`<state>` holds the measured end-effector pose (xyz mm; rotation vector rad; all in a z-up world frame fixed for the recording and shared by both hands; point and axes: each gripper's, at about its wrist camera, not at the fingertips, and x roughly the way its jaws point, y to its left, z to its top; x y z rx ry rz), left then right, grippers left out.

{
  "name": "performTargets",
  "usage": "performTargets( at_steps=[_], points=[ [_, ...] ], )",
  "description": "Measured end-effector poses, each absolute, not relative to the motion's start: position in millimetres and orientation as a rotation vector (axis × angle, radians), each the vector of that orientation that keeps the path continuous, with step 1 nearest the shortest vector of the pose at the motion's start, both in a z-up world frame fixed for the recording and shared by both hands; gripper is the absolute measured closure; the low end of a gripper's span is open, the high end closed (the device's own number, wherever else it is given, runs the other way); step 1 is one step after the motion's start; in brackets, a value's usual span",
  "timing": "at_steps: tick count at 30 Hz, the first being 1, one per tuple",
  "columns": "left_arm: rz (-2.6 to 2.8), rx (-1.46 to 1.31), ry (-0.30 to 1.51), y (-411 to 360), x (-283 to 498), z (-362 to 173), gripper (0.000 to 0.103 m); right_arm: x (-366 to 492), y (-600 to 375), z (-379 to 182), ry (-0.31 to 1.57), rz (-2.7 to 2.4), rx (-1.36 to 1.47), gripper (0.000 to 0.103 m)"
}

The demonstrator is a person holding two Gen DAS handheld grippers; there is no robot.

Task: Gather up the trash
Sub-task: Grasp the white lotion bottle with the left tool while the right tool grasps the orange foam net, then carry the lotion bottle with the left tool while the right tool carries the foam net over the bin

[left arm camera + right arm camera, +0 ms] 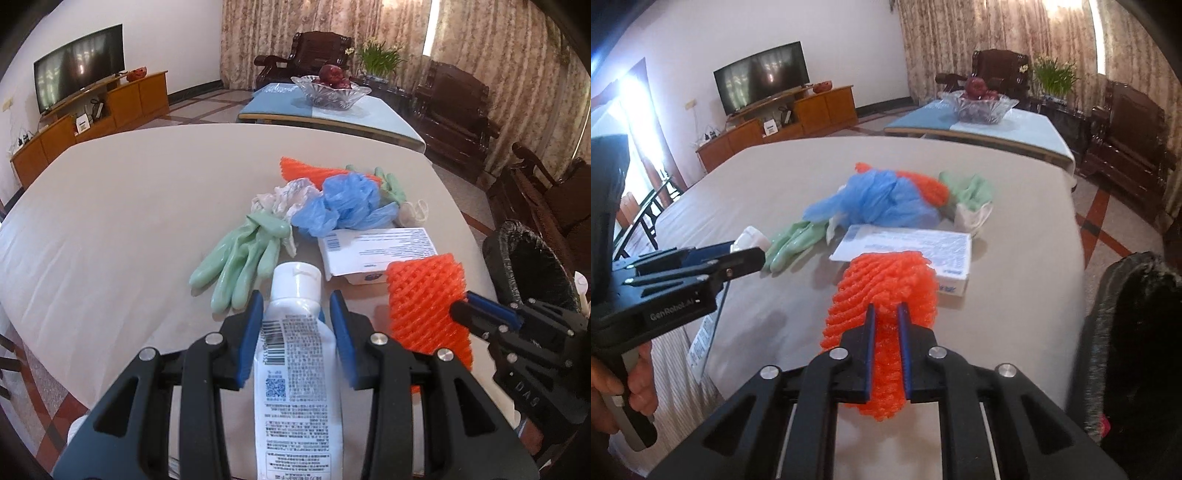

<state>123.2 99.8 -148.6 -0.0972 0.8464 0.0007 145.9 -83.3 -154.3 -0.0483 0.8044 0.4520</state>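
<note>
My left gripper point(296, 300) is shut on a white tube with printed label point(293, 354), cap pointing away, above the near edge of the beige table point(129, 206). My right gripper point(886, 310) is shut on an orange foam net point(886, 291), which also shows in the left wrist view point(428, 299). On the table lie a green glove point(240, 258), a white box point(380, 247), a blue plastic bag point(343, 203), crumpled white paper point(284, 195), a second orange net point(306, 168) and another green glove point(971, 190). A black-lined trash bin point(1134, 332) stands right of the table.
A white mask point(975, 216) lies by the far glove. Beyond the table are a blue-covered coffee table with a glass fruit bowl point(330, 92), dark wooden chairs point(454, 107), a TV point(77, 77) on a wooden cabinet, and curtains.
</note>
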Motion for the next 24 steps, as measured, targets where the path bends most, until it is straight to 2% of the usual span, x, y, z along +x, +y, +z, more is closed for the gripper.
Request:
performTargets(
  at_steps=[24],
  points=[
    [-0.145, -0.066, 0.715, 22, 123, -84, 0.067, 122, -162, -68, 0.645, 0.291, -0.019, 0.091]
  ],
)
